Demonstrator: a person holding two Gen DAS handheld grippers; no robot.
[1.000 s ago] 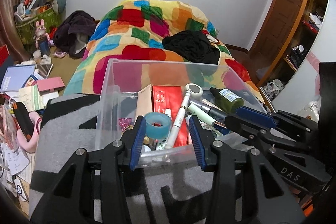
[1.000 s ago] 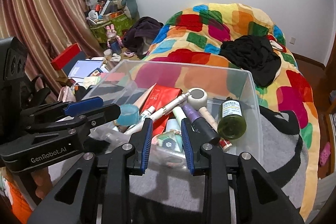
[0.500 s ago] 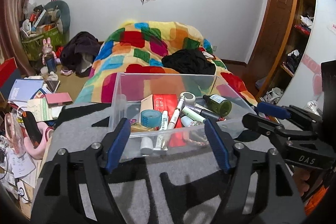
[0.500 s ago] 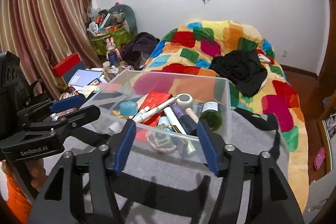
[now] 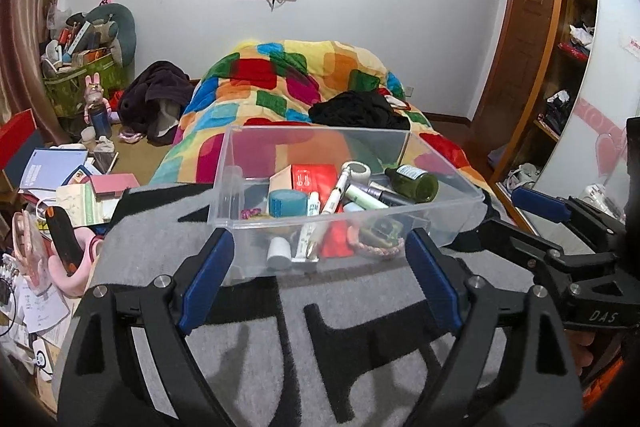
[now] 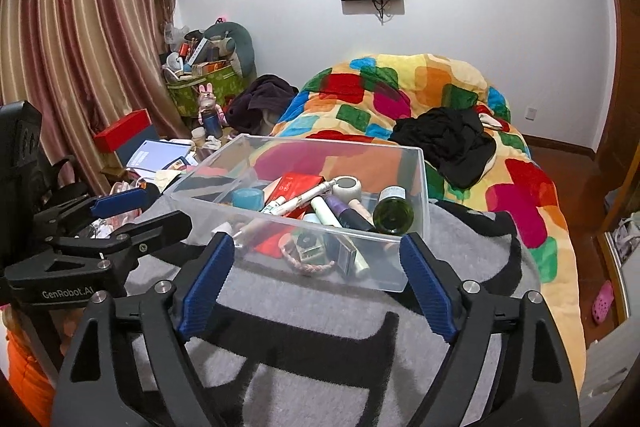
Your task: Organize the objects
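Both the left gripper (image 5: 318, 281) and right gripper (image 6: 316, 283) are spread wide and hold nothing, just short of a clear plastic bin (image 5: 440, 203) of toiletries on a grey-and-black blanket (image 5: 360, 347).

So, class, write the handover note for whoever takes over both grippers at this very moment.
Left gripper: open, empty, short of the clear bin.
Right gripper: open, empty, also short of the bin.
The bin sits on the grey blanket and holds the green bottle, red box, blue tape roll, white pen, tubes and a braided band.
Done: those items are in the bin.
Left: cannot tell from these views whether more items belong in it.
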